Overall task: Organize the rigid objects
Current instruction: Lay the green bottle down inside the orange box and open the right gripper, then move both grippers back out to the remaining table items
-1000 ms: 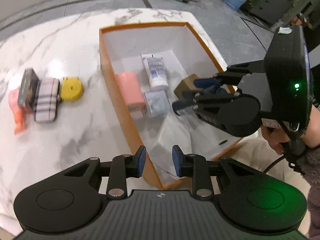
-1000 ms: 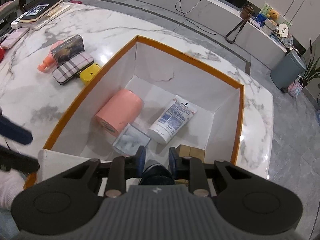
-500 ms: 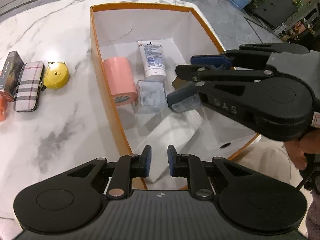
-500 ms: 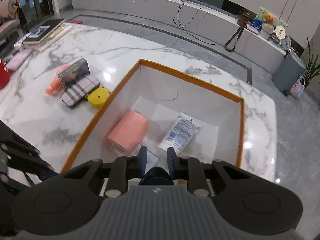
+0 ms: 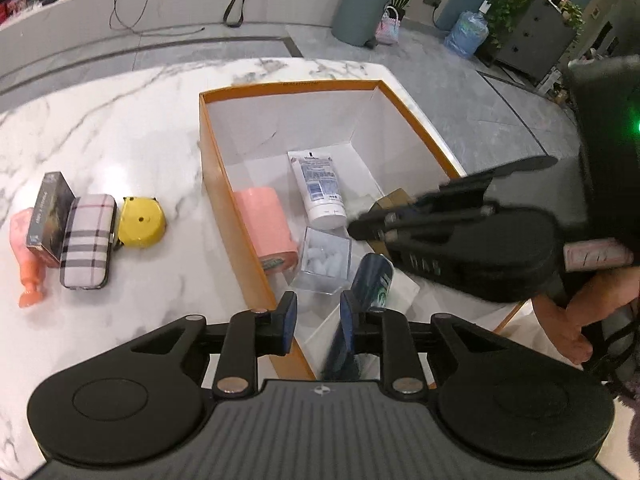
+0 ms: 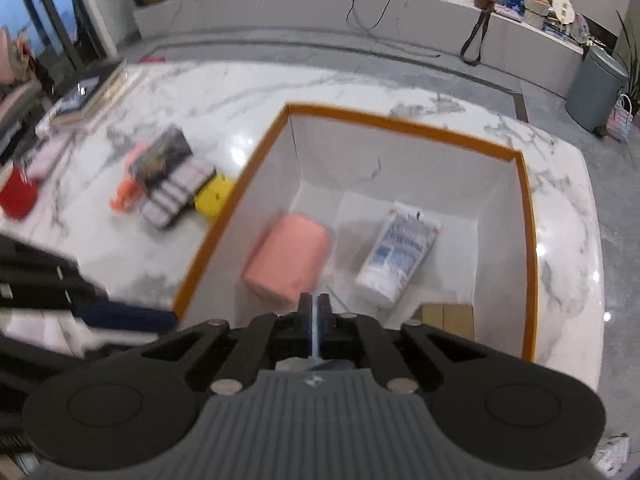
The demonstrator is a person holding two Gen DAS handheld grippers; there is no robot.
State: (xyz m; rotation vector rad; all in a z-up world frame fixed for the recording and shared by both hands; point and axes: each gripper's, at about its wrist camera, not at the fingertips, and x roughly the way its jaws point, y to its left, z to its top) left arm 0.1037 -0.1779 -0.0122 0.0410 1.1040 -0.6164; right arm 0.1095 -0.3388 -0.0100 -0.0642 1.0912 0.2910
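Observation:
An orange-rimmed white box [image 5: 224, 168] [image 6: 400, 125] holds a pink roll [image 5: 264, 224] [image 6: 288, 258], a white tube [image 5: 320, 186] [image 6: 398, 254], a clear case [image 5: 326, 260], a brown carton [image 5: 394, 200] [image 6: 448, 314] and a dark blue can [image 5: 374, 280]. My left gripper [image 5: 316, 314] is open and empty above the box's near left corner. My right gripper [image 6: 315, 310] [image 5: 368, 226] is shut and empty, raised over the box's near right side. Outside, left of the box, lie a yellow tape measure [image 5: 141, 222] [image 6: 214, 197], a plaid case [image 5: 87, 240] [image 6: 176, 196], a dark box [image 5: 50, 212] [image 6: 160, 156] and an orange bottle [image 5: 26, 264] [image 6: 126, 194].
The marble table [image 5: 120, 128] ends just right of the box. A red object [image 6: 16, 196] and stacked books [image 6: 88, 96] lie at the table's far left. A hand [image 5: 572, 320] holds the right gripper.
My right gripper has let go of the dark blue can, which now lies in the box, and has closed and lifted away. My left gripper has opened a little wider.

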